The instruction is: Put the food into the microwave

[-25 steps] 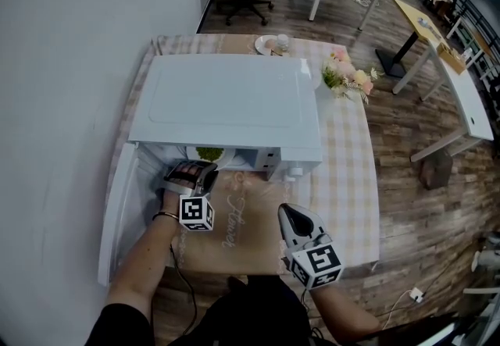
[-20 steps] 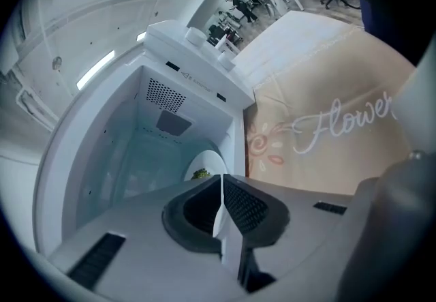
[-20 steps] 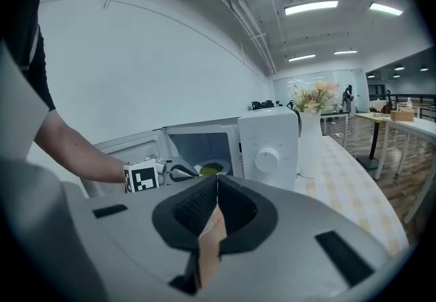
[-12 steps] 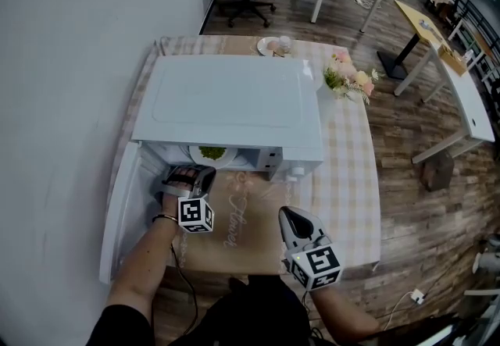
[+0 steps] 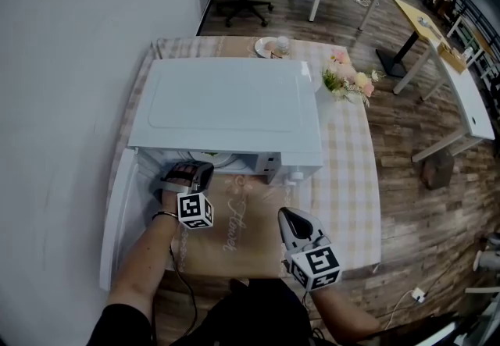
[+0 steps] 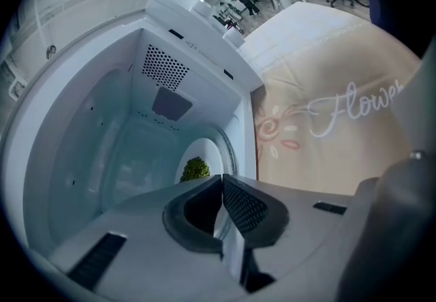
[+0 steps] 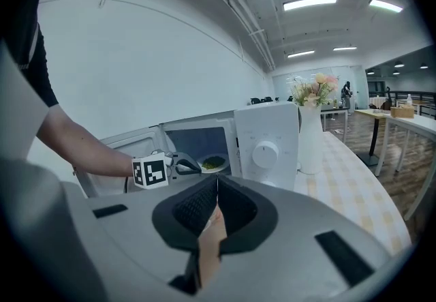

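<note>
The green food [image 6: 195, 168] sits on a white plate [image 6: 206, 150] inside the open microwave [image 5: 226, 106], toward the front of the cavity. In the left gripper view it lies just past the tips of the left gripper [image 6: 223, 179], at about 11 o'clock from them and not touching them. These jaws are pressed together with nothing between them, and they point into the mouth of the cavity.

The microwave door [image 5: 117, 204] hangs open on the 9 o'clock side. In the head view the right gripper [image 5: 287, 215] is over a tan placemat [image 5: 242, 239] in front of the microwave. It is at about 4 o'clock from the left one and well apart from the plate. Its jaws are also closed tip to tip and empty. In the right gripper view the plate shows near 12 o'clock above those tips. A vase of flowers [image 5: 346, 80] stands at the microwave's 2 o'clock on the checked counter [image 5: 351, 180].
</note>
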Motion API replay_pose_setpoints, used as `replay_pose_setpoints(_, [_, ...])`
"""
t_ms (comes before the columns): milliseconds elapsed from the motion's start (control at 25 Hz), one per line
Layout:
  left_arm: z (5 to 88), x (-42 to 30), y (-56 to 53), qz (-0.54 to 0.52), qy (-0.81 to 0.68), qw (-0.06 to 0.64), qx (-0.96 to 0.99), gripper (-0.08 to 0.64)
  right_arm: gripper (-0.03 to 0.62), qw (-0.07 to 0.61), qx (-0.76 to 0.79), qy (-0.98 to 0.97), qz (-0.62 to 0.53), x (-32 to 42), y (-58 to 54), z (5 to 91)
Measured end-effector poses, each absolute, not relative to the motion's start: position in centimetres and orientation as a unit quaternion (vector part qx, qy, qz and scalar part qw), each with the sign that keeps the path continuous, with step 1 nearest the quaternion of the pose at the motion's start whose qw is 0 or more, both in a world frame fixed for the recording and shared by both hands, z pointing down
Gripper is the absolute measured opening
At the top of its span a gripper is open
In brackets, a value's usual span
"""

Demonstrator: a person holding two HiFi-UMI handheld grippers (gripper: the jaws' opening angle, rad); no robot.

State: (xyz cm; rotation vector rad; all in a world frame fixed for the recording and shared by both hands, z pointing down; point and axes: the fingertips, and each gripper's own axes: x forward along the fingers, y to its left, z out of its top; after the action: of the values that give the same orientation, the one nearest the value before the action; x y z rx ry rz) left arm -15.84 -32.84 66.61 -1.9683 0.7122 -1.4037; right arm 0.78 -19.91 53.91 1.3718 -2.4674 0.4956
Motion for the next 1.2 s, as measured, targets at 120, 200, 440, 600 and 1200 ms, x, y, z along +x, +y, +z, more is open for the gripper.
replay_pose_setpoints(120, [66.6,-15.9,-33.3,-0.529,0.271,0.304,-0.744,0.015,0.009,0.138,0.474,-0.853,0.17,0.9,-20.2,53.8])
replay_pose_setpoints(200, [66.6,-16.0,-33.6,-0.527,0.276,0.301,-0.746,0.015,0.009,0.138,0.474,-0.853,0.169,0.8,-20.3,53.7])
replay_pose_setpoints(440, [66.8,-16.1,-33.8,-0.532,0.282,0.285,-0.746,0.015,0.009,0.14,0.473,-0.854,0.167,0.9,-20.1,53.7])
replay_pose_setpoints(600, [66.0,-16.1,-33.0,-0.521,0.297,0.261,-0.756,0.015,0.009,0.137,0.47,-0.857,0.162,0.6,-19.7,53.2])
replay_pose_setpoints(1200, [60.4,-16.5,-24.4,-0.396,0.404,0.137,-0.813,0.009,0.009,0.11,0.446,-0.877,0.142,-2.1,-16.2,50.1])
